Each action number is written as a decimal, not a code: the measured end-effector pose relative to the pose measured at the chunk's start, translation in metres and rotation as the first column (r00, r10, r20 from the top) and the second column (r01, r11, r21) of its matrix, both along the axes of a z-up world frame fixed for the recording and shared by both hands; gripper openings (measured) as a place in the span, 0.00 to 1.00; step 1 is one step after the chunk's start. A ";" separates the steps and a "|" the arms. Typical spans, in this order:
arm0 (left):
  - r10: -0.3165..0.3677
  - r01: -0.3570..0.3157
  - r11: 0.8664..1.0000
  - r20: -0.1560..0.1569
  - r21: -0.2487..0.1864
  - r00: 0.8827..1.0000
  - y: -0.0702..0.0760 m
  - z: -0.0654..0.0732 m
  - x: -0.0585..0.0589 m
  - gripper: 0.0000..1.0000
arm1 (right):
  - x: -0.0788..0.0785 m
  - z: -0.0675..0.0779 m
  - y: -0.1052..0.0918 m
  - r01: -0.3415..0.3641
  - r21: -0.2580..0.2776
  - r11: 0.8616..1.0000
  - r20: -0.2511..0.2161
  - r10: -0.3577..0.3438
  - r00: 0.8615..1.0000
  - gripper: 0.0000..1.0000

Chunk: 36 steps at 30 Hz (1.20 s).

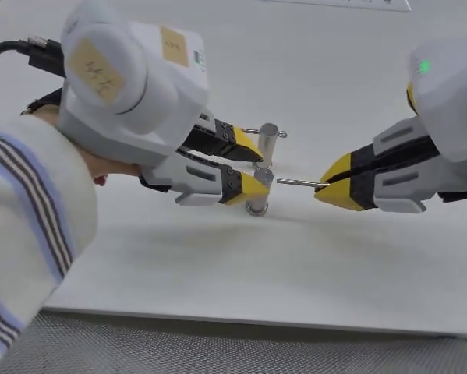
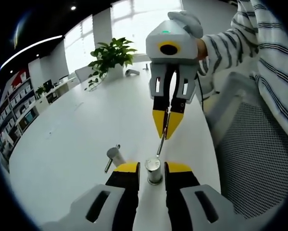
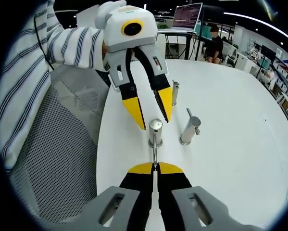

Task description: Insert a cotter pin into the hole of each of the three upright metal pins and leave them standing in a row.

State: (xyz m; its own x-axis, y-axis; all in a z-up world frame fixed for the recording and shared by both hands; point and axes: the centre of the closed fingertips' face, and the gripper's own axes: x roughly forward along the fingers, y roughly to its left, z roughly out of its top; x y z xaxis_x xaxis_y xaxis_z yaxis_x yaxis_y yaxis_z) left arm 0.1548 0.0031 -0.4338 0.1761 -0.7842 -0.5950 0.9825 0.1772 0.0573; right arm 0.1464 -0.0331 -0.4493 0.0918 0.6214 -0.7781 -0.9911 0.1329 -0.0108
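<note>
Cotter pin [image 3: 155,152] between right fingers [image 3: 143,169] (tight)

**Cotter pin meets upright pin on white worktop**

The right claw [image 3: 155,167] pinches a thin cotter pin [image 3: 155,154] between its closed yellow tips, the far end reaching the shaft of the nearest metal pin [image 3: 155,130], which stands upright on the worktop [image 3: 230,144]. Opposite, the left claw [image 3: 152,113] hangs spread just behind that pin, held from a striped sleeve [image 3: 62,48]. A second pin [image 3: 189,130], already carrying a cotter, leans to the right; a third pin [image 3: 175,91] stands farther back.
</note>
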 end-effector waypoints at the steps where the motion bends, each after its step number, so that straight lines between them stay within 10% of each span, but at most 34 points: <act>1: 0.000 0.000 1.000 -0.006 0.003 1.000 0.000 -0.001 0.000 0.13 | 0.000 -0.001 0.000 0.002 -0.001 1.000 -0.002 -0.002 1.000 0.00; 7: 0.010 -0.010 1.000 -0.030 -0.008 1.000 0.000 -0.001 0.002 0.10 | -0.001 -0.001 0.002 0.014 0.006 1.000 -0.011 -0.014 1.000 0.00; 10: 0.064 -0.068 0.997 -0.111 -0.032 0.992 -0.002 0.001 0.001 0.10 | -0.002 -0.001 0.002 0.018 0.001 1.000 -0.012 -0.018 1.000 0.00; 36: 0.116 -0.124 0.991 -0.142 -0.049 0.983 0.003 -0.001 0.003 0.10 | 0.003 0.002 0.004 0.042 0.023 0.999 -0.015 -0.042 0.999 0.00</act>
